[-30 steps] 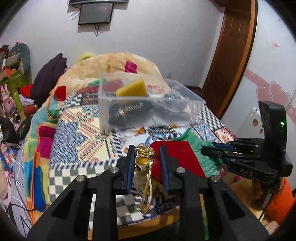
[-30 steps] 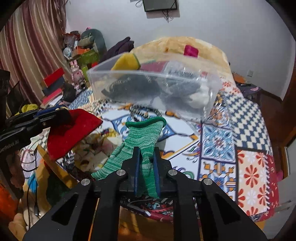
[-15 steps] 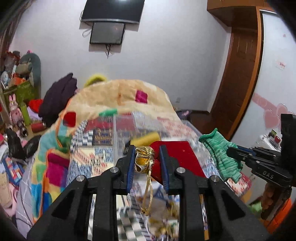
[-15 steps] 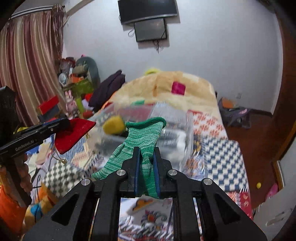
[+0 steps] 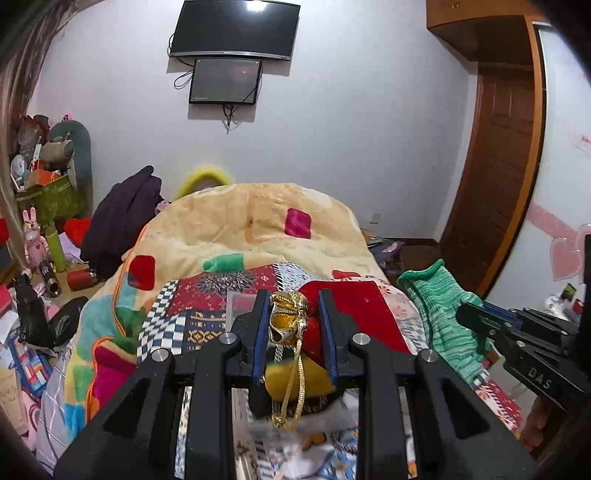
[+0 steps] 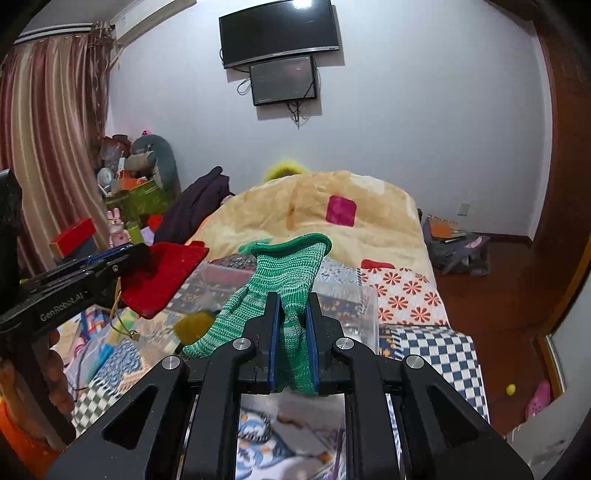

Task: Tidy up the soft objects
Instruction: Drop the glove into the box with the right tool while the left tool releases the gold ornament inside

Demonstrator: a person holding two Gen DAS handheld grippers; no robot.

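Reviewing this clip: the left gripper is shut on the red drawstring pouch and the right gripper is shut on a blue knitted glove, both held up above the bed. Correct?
Not quite: the knitted glove in the right gripper is green, not blue, as the right wrist view shows. The rest holds: the left gripper is shut on the red drawstring pouch, both above the bed.

Room evenly lit from overhead; glare spot reflected on the wall TV (image 5: pixel 236 27). Strong fisheye bending and dark vignetting seen at edges; bottom foreground motion-blurred.

Ahead of you the clear bin (image 6: pixel 347 306) stands on the bed (image 6: pixel 417 295), its top open, with air above unobstructed.
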